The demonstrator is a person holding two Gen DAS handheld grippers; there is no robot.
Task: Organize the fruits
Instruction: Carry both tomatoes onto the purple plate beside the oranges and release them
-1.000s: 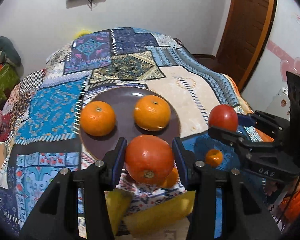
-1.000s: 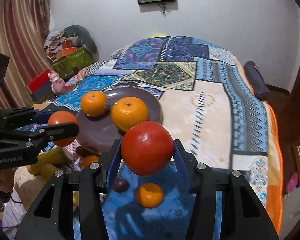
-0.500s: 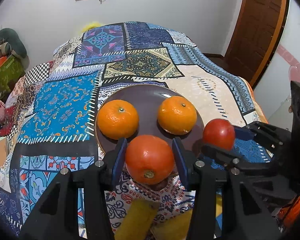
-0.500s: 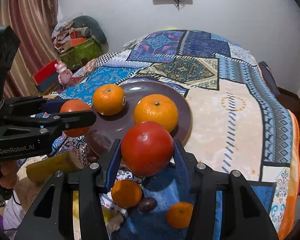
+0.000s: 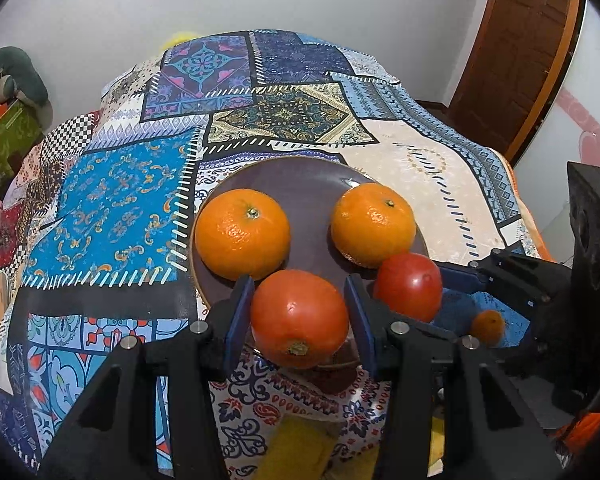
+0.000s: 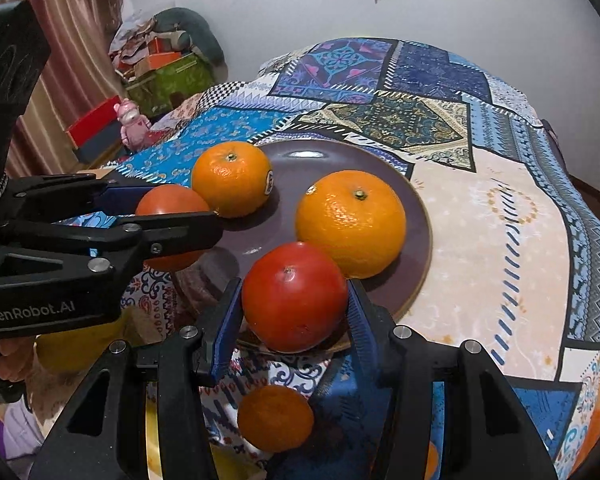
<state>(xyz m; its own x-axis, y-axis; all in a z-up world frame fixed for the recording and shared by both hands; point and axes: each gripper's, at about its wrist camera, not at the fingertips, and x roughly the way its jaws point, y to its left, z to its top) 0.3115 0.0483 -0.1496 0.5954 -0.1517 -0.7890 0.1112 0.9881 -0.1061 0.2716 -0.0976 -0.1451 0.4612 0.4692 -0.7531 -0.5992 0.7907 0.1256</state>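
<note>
Presently the left gripper (image 5: 299,314) is clenched on a reddish-orange fruit (image 5: 299,318), blue pads pressed to both its sides, over the near edge of the brown plate (image 5: 300,178). The right gripper (image 6: 295,300) grasps a red tomato (image 6: 295,296) likewise, at the same near rim. Beyond the fingers, two oranges (image 5: 243,234) (image 5: 373,224) already sit on the plate, apart from one another. Neither held fruit appears set down yet. Below the right fingers, a small orange (image 6: 275,418) lies on the patterned blanket (image 6: 480,240), uncollected. Judged roughly half complete.
</note>
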